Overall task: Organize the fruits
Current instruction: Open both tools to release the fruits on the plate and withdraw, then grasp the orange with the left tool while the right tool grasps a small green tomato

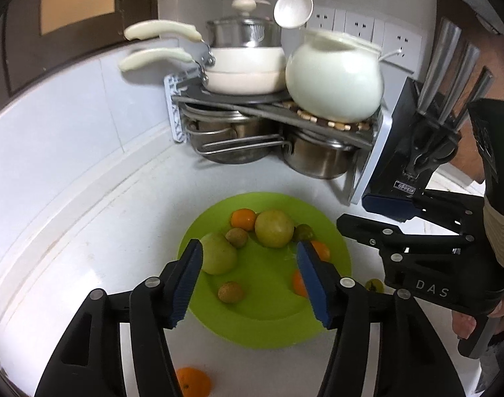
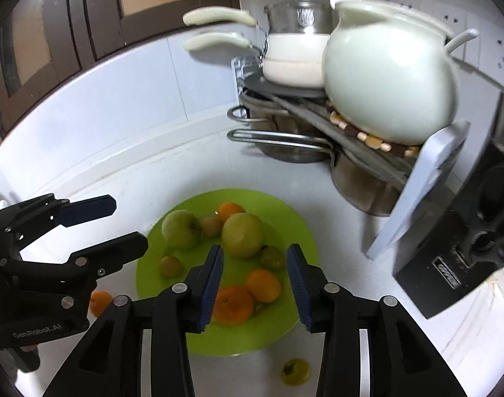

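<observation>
Two fruits are left off the green plate (image 2: 305, 231) on the tabletop, an orange (image 1: 193, 380) and a small yellow-green fruit (image 2: 295, 371) (firm, round, likely to roll), best pinched across the middle by the left tongs (image 1: 248, 284) or right tongs (image 2: 255, 291), both open and empty.

Fruits (image 2: 242, 235) on plate (image 2: 305, 231), pot rack (image 2: 318, 99) behind, two fruits (image 2: 295, 371) off plate

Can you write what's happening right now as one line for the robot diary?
left gripper: open, empty, over green plate | right gripper: open, empty | off plate: orange, small green fruit
</observation>
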Action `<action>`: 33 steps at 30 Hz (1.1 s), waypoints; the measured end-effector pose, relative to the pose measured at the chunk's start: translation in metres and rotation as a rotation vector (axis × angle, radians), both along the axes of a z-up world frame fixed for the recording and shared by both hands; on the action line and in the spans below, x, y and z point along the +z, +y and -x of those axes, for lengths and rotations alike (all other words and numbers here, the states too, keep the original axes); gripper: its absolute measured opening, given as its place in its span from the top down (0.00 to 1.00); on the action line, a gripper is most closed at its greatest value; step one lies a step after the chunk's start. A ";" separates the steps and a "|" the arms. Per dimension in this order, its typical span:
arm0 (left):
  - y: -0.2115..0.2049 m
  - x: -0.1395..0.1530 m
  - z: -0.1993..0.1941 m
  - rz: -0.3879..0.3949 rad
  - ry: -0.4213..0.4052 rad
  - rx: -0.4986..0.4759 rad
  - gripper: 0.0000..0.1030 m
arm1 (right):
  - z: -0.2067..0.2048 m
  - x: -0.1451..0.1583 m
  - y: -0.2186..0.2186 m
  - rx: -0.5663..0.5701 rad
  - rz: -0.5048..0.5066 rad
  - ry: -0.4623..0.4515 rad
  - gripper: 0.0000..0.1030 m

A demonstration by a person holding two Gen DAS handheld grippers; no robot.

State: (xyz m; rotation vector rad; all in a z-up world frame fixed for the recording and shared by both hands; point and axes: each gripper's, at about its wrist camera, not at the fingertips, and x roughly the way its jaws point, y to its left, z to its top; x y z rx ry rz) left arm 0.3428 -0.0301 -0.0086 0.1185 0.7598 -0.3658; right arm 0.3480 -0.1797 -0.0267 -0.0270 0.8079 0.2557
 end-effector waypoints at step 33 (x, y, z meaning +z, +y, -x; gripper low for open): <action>0.049 -0.002 0.119 -0.008 -0.099 0.239 0.19 | 0.109 0.012 -0.009 -0.173 0.053 -0.106 0.35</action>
